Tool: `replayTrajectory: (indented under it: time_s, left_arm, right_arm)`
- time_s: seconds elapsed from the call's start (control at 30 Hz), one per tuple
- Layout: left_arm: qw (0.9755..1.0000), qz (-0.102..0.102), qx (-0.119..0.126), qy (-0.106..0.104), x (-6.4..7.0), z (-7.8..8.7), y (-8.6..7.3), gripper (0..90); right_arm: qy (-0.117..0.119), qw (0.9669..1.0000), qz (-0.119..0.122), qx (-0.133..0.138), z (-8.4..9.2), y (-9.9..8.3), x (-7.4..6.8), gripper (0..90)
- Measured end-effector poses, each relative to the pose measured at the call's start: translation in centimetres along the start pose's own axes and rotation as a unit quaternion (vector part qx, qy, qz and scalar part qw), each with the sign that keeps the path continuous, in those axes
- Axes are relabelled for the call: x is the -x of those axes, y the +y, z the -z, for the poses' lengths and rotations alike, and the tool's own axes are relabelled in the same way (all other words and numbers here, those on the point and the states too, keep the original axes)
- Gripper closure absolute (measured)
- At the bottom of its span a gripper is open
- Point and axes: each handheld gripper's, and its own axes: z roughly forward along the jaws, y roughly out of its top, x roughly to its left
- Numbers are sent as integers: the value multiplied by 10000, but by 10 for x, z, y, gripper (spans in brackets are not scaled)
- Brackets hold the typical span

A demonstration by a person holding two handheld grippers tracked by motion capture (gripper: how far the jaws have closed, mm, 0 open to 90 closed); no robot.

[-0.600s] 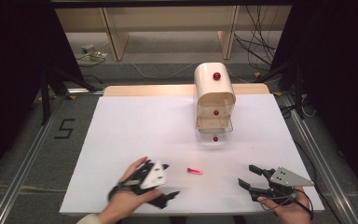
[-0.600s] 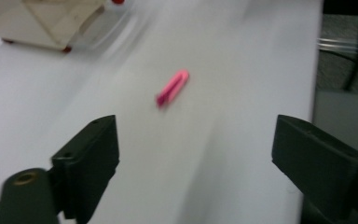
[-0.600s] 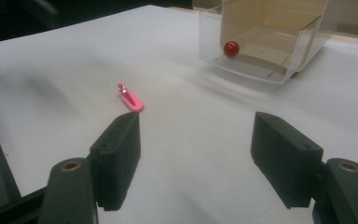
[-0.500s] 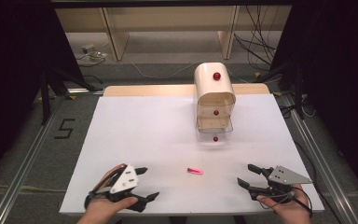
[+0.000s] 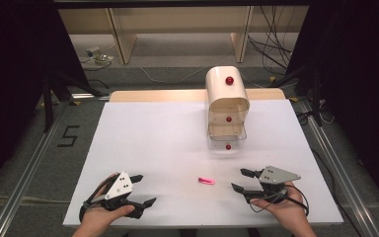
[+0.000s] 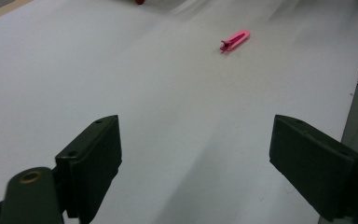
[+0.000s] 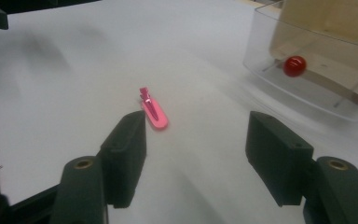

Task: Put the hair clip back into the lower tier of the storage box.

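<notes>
Currently small pink plastic hair clip [image 5: 207, 181] lies flat on white table [image 5: 143, 143] between left gripper [image 5: 144, 189] and right gripper [image 5: 239, 179], both sets of fingers spread wide, empty; risk: thin clip skidding away under a shallow pinch.

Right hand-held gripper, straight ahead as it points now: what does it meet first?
Likely the small pink plastic hair clip, lying just ahead by the left jaw of the open right hand-held gripper; depth unclear, so it may pass beside it.
</notes>
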Motion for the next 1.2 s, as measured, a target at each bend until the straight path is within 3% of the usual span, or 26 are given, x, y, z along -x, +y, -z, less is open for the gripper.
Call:
replayTrajectory:
  time_s: [0.2,0.33,0.63,0.77,1.03,1.2]
  left_arm:
    - [10000,56,27,-14,-2,1,-2,172]
    - [10000,86,1,2,-4,0,-4,173]
    - [10000,67,-21,44,-6,0,-4,173]
    - [9999,95,-26,46,-6,0,-5,173]
    - [9999,124,-42,59,-8,0,-6,171]
    - [9999,116,-47,83,-8,0,-6,171]
  right_arm:
    - [154,9992,237,-277,-30,13,-3,477]
    - [162,9987,336,-355,-40,17,-3,508]
    - [345,9967,394,-614,-66,24,-5,566]
    - [493,9954,340,-749,-81,29,-6,637]
    - [761,9926,349,-881,-104,33,-14,668]
    - [797,9914,390,-965,-111,34,-16,690]
